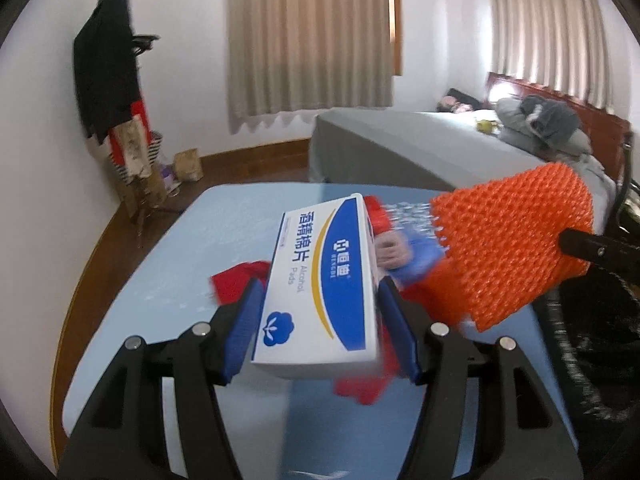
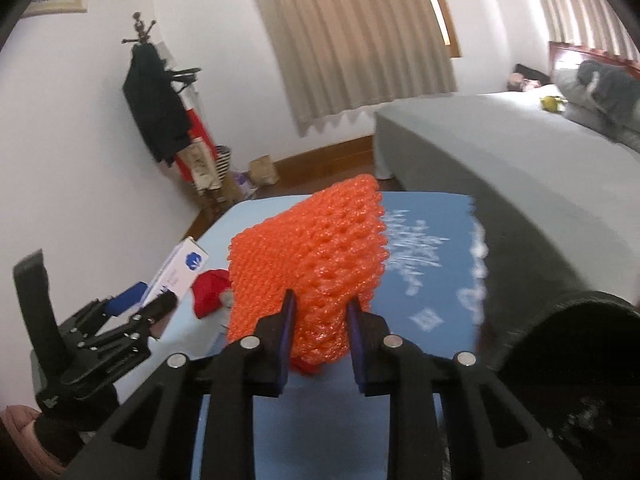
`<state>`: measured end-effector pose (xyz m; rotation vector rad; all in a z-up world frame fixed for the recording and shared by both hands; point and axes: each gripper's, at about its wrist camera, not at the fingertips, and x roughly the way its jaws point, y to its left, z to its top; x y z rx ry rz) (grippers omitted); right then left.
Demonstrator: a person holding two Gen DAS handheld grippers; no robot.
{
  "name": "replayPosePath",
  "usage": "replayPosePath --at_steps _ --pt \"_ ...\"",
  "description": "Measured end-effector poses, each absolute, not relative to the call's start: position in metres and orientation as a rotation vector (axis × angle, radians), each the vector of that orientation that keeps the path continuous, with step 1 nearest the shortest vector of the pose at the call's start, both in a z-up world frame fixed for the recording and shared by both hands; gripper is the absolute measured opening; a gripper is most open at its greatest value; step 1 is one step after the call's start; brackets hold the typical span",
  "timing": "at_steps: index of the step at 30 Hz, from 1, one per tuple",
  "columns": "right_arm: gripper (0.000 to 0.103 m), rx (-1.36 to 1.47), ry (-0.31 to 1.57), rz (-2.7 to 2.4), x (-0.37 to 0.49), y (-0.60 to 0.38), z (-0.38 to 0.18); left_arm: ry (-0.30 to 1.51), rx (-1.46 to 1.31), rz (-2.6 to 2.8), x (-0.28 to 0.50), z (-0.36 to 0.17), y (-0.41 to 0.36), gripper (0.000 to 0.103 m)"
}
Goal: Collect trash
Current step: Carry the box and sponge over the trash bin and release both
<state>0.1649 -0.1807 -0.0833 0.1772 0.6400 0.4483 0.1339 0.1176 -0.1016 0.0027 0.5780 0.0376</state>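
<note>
Left gripper [image 1: 318,328] clamps a white and blue cardboard box [image 1: 324,280], rectangular with smooth glossy faces, between its blue-padded fingers [image 1: 242,332]; the jaws stand about a box-width apart and press both long sides. The box is lifted over the light blue table [image 1: 132,304] and tilted, its far end toward 12 o'clock. Print reads "Alcohol Pads", with Chinese characters, a small logo and a cotton-flower mark.

Right gripper [image 2: 320,336] pinches an orange foam net sleeve [image 2: 308,264], a soft, bumpy open mesh that bulges above the fingers; the jaws are narrowed onto its lower end. In the left wrist view the net sits at 3 o'clock, held up beside the box.

Crumpled red wrapper [image 2: 210,286] lies on the table at 9 o'clock of the net in the right wrist view. More red and blue scraps lie under the box, blurred.

Black bin [image 2: 576,368] with a dark liner stands at 4 o'clock, at the table edge. Grey bed [image 2: 500,152] lies behind, and beige pleated curtains [image 1: 308,36] hang at 12 o'clock.
</note>
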Motion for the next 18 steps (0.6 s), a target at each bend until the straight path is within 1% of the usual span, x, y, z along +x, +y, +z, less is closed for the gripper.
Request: replayPosePath --at_steps 7,18 --pt "0.025 0.195 0.655 0.283 0.126 -0.256 -0.085 0.569 0.015 -0.135 0.128 -0.097 0.043 0.058" --pt "0.025 0.231 0.715 0.012 0.079 -0.36 -0.107 0.597 0.059 -0.387 0.125 -0.123 -0.075 0.058"
